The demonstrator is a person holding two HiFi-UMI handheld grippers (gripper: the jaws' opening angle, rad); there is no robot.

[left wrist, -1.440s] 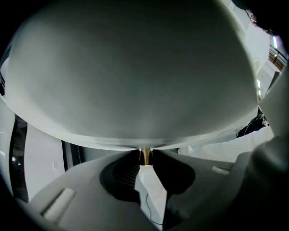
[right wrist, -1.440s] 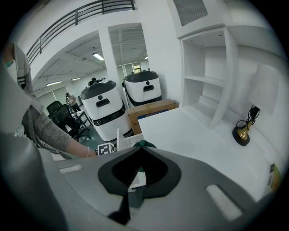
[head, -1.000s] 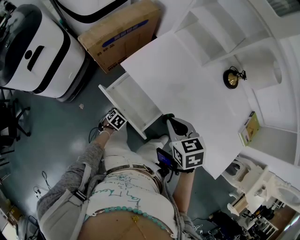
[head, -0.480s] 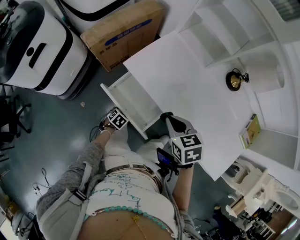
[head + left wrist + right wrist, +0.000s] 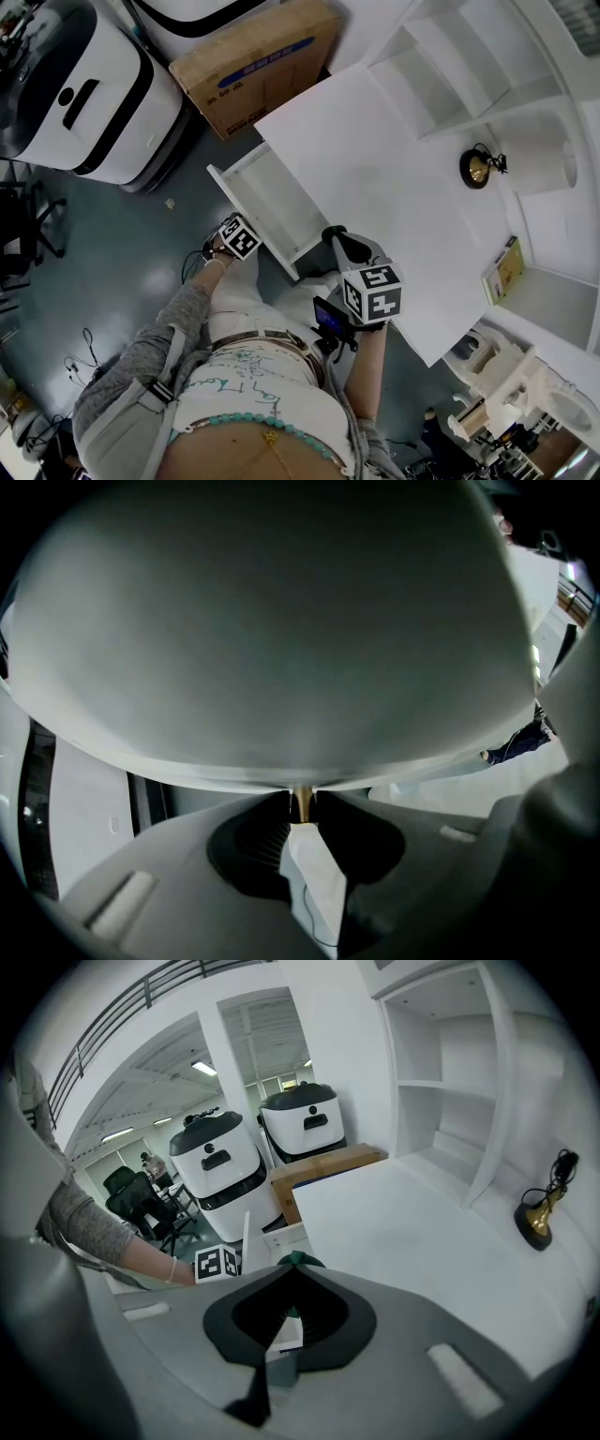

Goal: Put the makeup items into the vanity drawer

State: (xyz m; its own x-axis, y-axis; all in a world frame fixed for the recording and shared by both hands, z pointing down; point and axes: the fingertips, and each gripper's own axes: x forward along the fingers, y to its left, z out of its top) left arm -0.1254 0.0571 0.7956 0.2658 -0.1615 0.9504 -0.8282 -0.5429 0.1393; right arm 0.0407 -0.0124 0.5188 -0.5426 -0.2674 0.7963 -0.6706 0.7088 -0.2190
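The white vanity drawer (image 5: 267,202) stands pulled out from the desk's left side and looks empty inside. My left gripper (image 5: 240,238) is at the drawer's front panel. In the left gripper view it (image 5: 302,808) is shut on a thin brass handle (image 5: 302,802) under the white panel (image 5: 281,649). My right gripper (image 5: 331,235) hovers at the desk's near edge beside the drawer. In the right gripper view it (image 5: 292,1262) is shut on a small dark green item (image 5: 292,1259) that pokes out at the tips. The drawer (image 5: 281,1237) lies just beyond.
On the white desk top (image 5: 394,178) stand a gold ornament (image 5: 476,167) and a small book-like box (image 5: 502,270). Open white shelves (image 5: 469,66) rise at the back. A cardboard box (image 5: 258,56) and white machines (image 5: 84,94) stand on the floor past the drawer.
The head view has drifted slightly. The right gripper has edged a little toward the desk. Both grippers keep their holds and the drawer stays open.
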